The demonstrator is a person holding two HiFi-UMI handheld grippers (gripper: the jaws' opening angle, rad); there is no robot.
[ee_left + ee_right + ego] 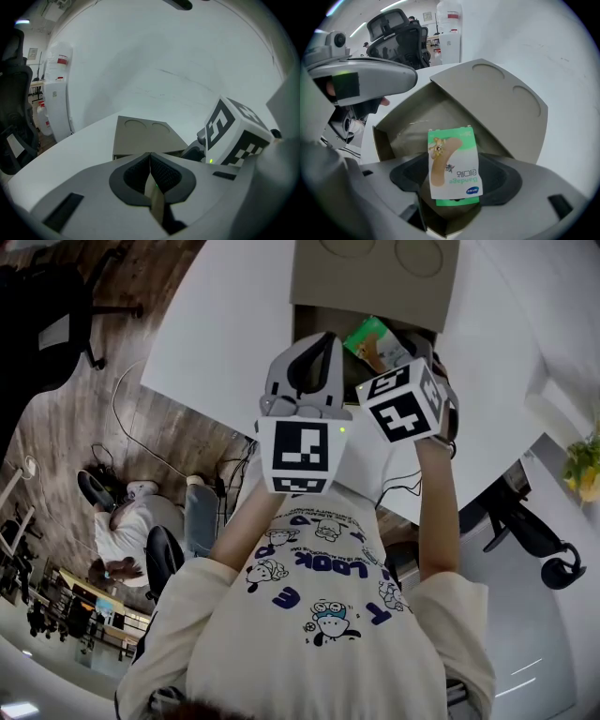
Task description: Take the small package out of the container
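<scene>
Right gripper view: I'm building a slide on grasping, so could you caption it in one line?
Right gripper shut on a green bandage packet, held before the open cardboard box.

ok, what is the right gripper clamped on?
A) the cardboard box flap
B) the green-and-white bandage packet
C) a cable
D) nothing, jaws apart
B: in the right gripper view the right gripper pinches the green-and-white bandage packet between its jaws, above the open cardboard box.

Place: we are logging an office.
Evidence: we are seeing swivel chairs (401, 35), a white table (216, 343), a water dispenser (57, 98).
</scene>
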